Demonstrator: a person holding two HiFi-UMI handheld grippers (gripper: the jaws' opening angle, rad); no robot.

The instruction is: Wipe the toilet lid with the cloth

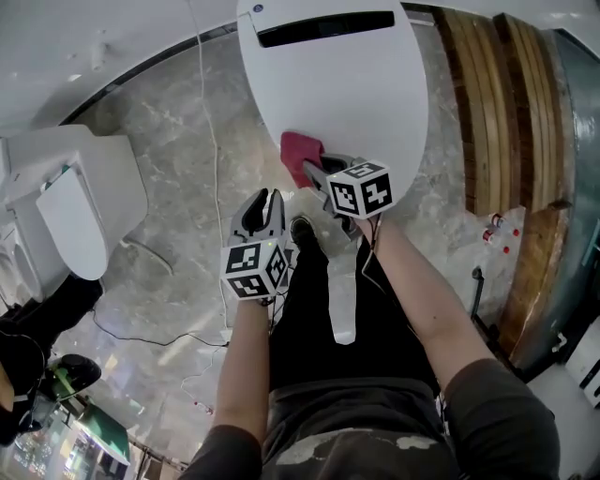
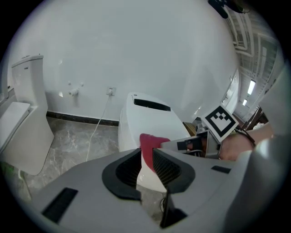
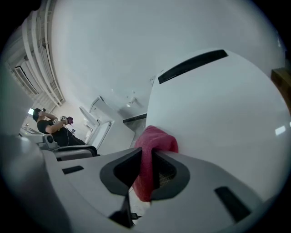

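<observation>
Two claws hang out ahead of my knees, and only one is working. Nearest, my left gripper hovers over the marble floor, jaws parted a slit with nothing in the gap. Just beyond it my right gripper is clamped on the pink cloth. The cloth bunches up past the pads and touches the near rim of the closed white toilet lid, and a tail of it dangles below the jaws.

The wipe looks barely begun to me, with nearly the whole lid ahead yet to cover. To do it well I'd tip the claw down so the cloth's bulge, not my plastic, bears on the lid. Then I'd sweep in overlapping lanes from this rim toward the dark slot at the far end, keeping pressure even over the crown. My left should keep out of the stroke. Farther left stands a second toilet, no concern of mine.
</observation>
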